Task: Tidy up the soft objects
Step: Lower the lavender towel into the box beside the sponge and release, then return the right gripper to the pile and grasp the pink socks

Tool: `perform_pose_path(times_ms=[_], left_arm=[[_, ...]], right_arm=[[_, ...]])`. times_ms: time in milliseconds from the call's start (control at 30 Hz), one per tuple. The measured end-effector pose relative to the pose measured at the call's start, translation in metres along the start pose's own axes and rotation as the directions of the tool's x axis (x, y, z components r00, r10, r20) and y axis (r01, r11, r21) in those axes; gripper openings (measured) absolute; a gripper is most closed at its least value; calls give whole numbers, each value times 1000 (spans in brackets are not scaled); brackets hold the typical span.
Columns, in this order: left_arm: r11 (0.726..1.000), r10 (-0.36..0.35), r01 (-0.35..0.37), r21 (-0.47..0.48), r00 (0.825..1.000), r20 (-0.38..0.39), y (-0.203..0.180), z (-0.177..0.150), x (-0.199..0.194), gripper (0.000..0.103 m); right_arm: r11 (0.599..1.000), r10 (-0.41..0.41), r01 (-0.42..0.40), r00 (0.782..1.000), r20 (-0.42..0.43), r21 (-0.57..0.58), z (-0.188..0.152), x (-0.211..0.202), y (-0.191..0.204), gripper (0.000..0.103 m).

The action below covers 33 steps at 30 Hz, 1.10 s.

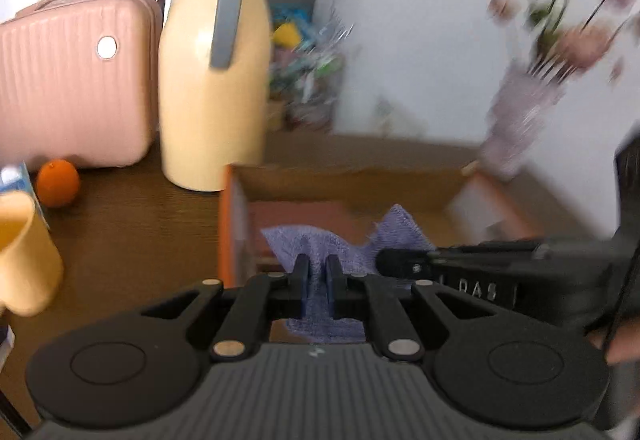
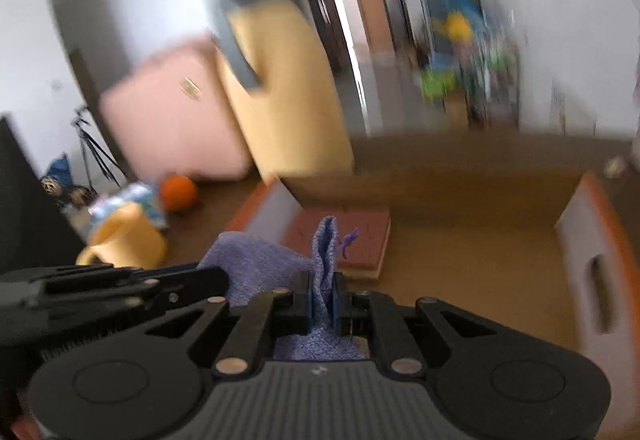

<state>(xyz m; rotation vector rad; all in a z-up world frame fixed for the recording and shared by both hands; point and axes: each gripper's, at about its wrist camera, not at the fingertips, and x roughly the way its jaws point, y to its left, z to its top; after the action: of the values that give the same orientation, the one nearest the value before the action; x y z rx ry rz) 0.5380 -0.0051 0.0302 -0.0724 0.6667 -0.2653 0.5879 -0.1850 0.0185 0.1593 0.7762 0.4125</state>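
Observation:
A purple cloth [image 1: 320, 244] hangs between both grippers above an open cardboard box [image 1: 360, 180]. My left gripper [image 1: 318, 274] is shut on one edge of the cloth. In the right wrist view my right gripper [image 2: 323, 294] is shut on another bunched part of the purple cloth [image 2: 256, 264], which sticks up between its pads. The right gripper [image 1: 400, 264] reaches in from the right in the left wrist view. In the right wrist view the left gripper [image 2: 216, 278] comes in from the left. A reddish flat pad [image 2: 352, 236] lies in the cardboard box [image 2: 480, 232].
A tall yellow thermos jug [image 1: 216, 80], a pink suitcase [image 1: 72, 88], an orange [image 1: 58, 182] and a yellow mug [image 1: 24, 256] stand on the brown table [image 1: 132, 240] left of the box. A vase of pink flowers [image 1: 520, 112] stands behind the box on the right.

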Motion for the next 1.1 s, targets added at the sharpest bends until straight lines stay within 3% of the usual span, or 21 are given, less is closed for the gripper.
perform_pose_path(times_ms=[100, 167, 233, 367, 667, 867, 1033, 1100], left_arm=[[995, 88, -84, 59, 995, -56, 6, 1, 35, 14], [990, 117, -114, 86, 993, -29, 7, -3, 37, 26], [990, 108, -106, 96, 994, -12, 9, -2, 34, 32], [991, 103, -103, 90, 995, 5, 11, 5, 18, 32], [987, 129, -138, 81, 986, 108, 6, 19, -76, 44], [978, 173, -191, 84, 968, 180, 3, 13, -150, 55], [982, 158, -176, 73, 966, 203, -13, 3, -186, 63], [984, 145, -164, 65, 962, 231, -19, -12, -203, 72]], right_arm=[[998, -62, 61, 995, -76, -15, 8, 40, 2, 18], [994, -103, 101, 990, -93, -29, 7, 47, 2, 24], [994, -110, 107, 990, -92, -28, 6, 44, -1, 42], [992, -125, 124, 990, -64, -19, 12, 25, -10, 43], [978, -185, 195, 976, 113, -80, 23, -99, -19, 55], [963, -235, 259, 944, 232, -78, -3, -196, -30, 61], [972, -211, 232, 934, 287, -43, -31, -247, -29, 61], [971, -203, 232, 927, 315, -57, -51, -263, -23, 61]])
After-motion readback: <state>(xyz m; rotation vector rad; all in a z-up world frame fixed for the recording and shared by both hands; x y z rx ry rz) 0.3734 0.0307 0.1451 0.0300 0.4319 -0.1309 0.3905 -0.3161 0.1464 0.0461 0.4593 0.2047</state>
